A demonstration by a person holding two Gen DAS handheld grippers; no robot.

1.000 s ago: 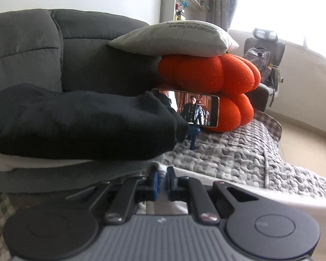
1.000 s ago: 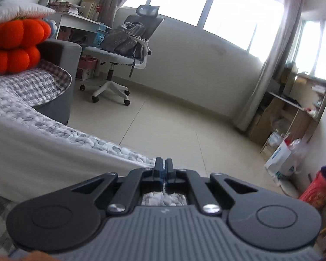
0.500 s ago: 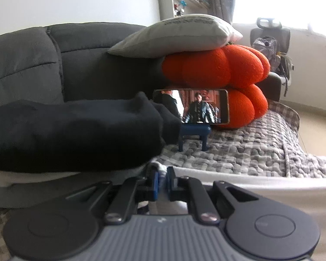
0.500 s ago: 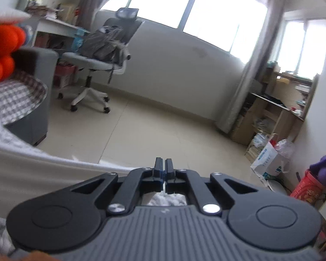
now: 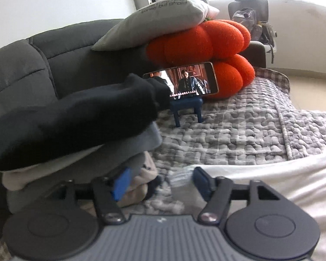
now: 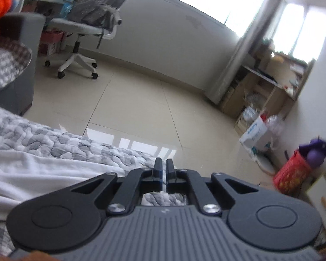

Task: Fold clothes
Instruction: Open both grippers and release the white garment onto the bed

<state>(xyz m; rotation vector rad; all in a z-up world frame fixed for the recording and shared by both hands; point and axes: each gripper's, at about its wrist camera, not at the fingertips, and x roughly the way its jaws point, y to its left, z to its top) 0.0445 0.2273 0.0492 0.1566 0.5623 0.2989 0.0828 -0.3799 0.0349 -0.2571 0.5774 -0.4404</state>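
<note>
- Left gripper [image 5: 160,182], lower centre of the left wrist view: jaws spread, having just been opening; corner of the white garment [image 5: 271,184] lying loose between them, pads not pressing on it.
- Right gripper [image 6: 163,169], lower centre of the right wrist view: jaws pressed together with only a sliver of gap; nothing visibly pinched, though cloth there would be hard to make out.
- White garment spread over the quilted grey cover [image 5: 239,130], lower right of the left view, lower left of the right view.
- Stack of folded clothes [image 5: 76,130] at left of the left view, just beside the left gripper's left finger [image 5: 121,184]; black piece on top, pale and grey layers under it.
- Risk, judged: released corner springing back and undoing the fold, cloth being soft and unweighted.
- Risk, judged: left finger catching the stack's lower layers on the next move, owing to closeness.
- Risk, judged: phone [image 5: 184,82] on its small blue stand [image 5: 187,108] tipping if the cover gets tugged.
- Count: two grippers; one white garment; one stack, at least four layers visible; two cushions, one grey [image 5: 158,19], one orange [image 5: 206,43]; one phone; one office chair [image 6: 84,32].
</note>
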